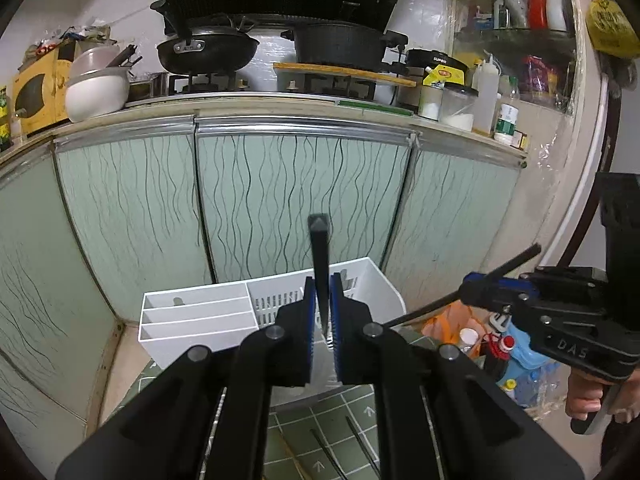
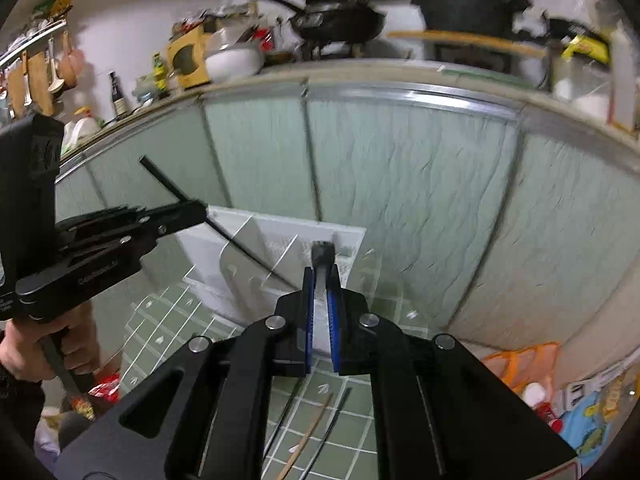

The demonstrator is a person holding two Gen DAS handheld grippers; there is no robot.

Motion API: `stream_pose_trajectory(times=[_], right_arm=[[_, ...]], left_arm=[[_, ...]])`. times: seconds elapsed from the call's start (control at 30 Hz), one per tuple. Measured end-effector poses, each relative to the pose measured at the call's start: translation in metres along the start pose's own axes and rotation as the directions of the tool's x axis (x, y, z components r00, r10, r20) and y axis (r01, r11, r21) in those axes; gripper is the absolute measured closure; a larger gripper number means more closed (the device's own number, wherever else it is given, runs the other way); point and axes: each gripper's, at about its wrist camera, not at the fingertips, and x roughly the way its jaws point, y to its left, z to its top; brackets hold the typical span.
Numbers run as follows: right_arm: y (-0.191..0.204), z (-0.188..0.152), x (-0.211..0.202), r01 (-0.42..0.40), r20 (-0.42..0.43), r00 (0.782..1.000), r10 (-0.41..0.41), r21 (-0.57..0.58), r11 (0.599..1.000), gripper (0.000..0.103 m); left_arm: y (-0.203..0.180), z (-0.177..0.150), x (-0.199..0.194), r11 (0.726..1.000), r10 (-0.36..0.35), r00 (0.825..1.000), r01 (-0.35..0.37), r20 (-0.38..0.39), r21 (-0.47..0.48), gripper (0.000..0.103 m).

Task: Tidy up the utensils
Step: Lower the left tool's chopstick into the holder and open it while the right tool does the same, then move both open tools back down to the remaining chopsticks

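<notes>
Transfer step. The left gripper (image 1: pixel 323 316) and the right gripper (image 2: pixel 321 314) each have their jaws clamped on a black chopstick (image 1: pixel 320 252), square-ended and tapering, above the near edge of the white utensil caddy (image 1: pixel 192 320). Next: lower the tips into one compartment, then part the jaws.

"SUPOR" on black cooker (image 1: pixel 436 62)

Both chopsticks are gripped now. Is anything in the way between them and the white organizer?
Nothing visible. The left gripper holds its black chopstick just above the white organizer; the right gripper holds another chopstick, with only green tiled surface before it.
</notes>
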Motion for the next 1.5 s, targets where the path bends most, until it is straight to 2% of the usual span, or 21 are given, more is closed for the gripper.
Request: stream_pose_trajectory(times=[0.03,0.07,0.1,0.13,0.2,0.3,0.57,0.8,0.93,1.17,1.23,1.5], right_arm=[[-0.001,-0.002,0.001,-0.002,-0.004,1.000,0.002,0.003,1.000,0.070],[0.000,-0.004,-0.001,0.002,0.003,1.000,-0.002,0.004,1.000,0.060],[0.000,-0.006,-0.006,0.034,0.025,0.999,-0.035,0.002,0.999,0.043],[0.000,-0.006,-0.009,0.054,0.043,0.998,-0.054,0.004,0.999,0.028],[-0.001,-0.008,-0.018,0.077,0.074,0.994,-0.078,0.018,0.997,0.016],[0.002,-0.011,-0.030,0.089,0.093,0.992,-0.091,0.016,0.996,0.008],[0.020,-0.035,-0.062,0.120,0.127,0.985,-0.115,-0.032,0.992,0.008],[0.034,-0.064,-0.083,0.128,0.144,0.982,-0.119,-0.056,0.990,0.008],[0.043,-0.080,-0.090,0.128,0.150,0.982,-0.117,-0.067,0.989,0.008],[0.053,-0.110,-0.093,0.149,0.137,0.981,-0.135,-0.093,0.984,0.008],[0.053,-0.118,-0.090,0.146,0.128,0.983,-0.133,-0.092,0.985,0.008],[0.046,-0.147,-0.081,0.140,0.108,0.985,-0.133,-0.063,0.988,0.008]], left_arm=[[0.000,-0.001,0.000,1.000,0.020,1.000,-0.020,-0.002,0.005,0.059],[0.000,-0.003,-0.003,0.997,0.069,0.998,-0.070,0.007,0.016,0.021],[0.000,-0.004,-0.006,0.996,0.090,0.996,-0.091,0.024,0.022,0.011],[0.000,-0.006,-0.013,0.994,0.099,0.994,-0.101,0.053,0.029,0.011],[0.001,-0.009,-0.024,0.994,0.104,0.992,-0.107,0.064,0.033,0.011],[0.000,-0.013,-0.036,0.992,0.115,0.992,-0.117,0.060,0.044,0.010],[-0.009,-0.037,-0.083,0.985,0.138,0.985,-0.147,0.105,0.091,0.007],[-0.005,-0.068,-0.111,0.983,0.160,0.982,-0.168,0.105,0.076,0.006],[-0.004,-0.085,-0.119,0.970,0.224,0.970,-0.232,0.098,0.077,0.006],[0.005,-0.114,-0.132,0.969,0.238,0.968,-0.242,0.078,0.047,0.006],[0.007,-0.126,-0.131,0.961,0.264,0.962,-0.269,0.072,0.059,0.006],[0.022,-0.168,-0.120,0.968,0.248,0.969,-0.248,0.008,0.030,0.006]])
